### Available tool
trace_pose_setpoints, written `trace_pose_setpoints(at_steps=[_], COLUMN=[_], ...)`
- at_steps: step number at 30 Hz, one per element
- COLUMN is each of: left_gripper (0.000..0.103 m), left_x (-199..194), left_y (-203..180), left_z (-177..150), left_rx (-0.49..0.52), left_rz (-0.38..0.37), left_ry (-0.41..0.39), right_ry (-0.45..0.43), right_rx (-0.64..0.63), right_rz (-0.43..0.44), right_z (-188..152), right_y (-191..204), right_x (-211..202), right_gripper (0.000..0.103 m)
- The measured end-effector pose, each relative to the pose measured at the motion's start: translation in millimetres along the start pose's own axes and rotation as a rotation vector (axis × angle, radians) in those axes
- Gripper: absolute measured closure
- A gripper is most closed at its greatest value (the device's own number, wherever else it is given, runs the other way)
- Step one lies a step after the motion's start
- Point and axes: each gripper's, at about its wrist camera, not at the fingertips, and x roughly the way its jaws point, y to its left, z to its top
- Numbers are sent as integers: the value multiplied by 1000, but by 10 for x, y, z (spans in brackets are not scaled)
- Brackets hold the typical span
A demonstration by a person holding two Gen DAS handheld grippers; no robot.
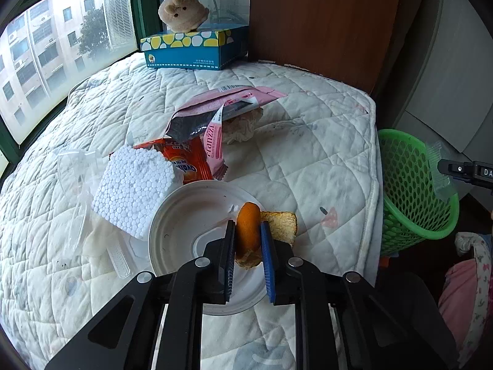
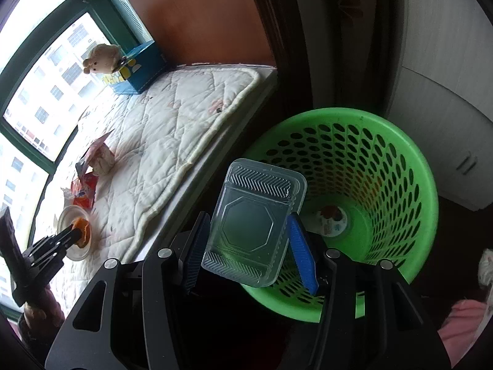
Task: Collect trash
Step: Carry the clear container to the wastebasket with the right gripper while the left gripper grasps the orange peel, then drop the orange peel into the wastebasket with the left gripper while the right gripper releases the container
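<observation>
A beige plush toy (image 1: 182,10) sits on top of a blue tissue box (image 1: 194,50) with yellow and white spots, at the far end of the white quilted mattress (image 1: 308,160), beside the window (image 1: 55,58).

Green mesh baskets (image 2: 400,166): one
Clear plastic trays (image 2: 255,222): one
Orange peels (image 1: 248,231): one
White plastic lids (image 1: 181,215): one
Snack wrappers (image 1: 191,163): two
Foam blocks (image 1: 132,188): one
Tissue boxes (image 1: 194,49): one
Plush toys (image 1: 181,10): one
</observation>
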Motion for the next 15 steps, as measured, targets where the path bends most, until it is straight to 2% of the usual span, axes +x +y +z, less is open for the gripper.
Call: trace_pose_setpoints(at_steps=[4, 8, 15], left_gripper=[89, 89, 89], left_x=[-158, -338, -427], left_y=[-47, -157, -654], left_z=[47, 150, 368], left_rx=[2, 3, 52], left_rz=[-12, -55, -155], left_ry=[-32, -64, -84], right_ry=[-7, -29, -58], right_rx=[16, 30, 35], right_rz=[-22, -34, -52], right_z=[2, -22, -68], right_y=[-114, -234, -398], right_x=[-20, -102, -299], right_gripper=[46, 42, 41])
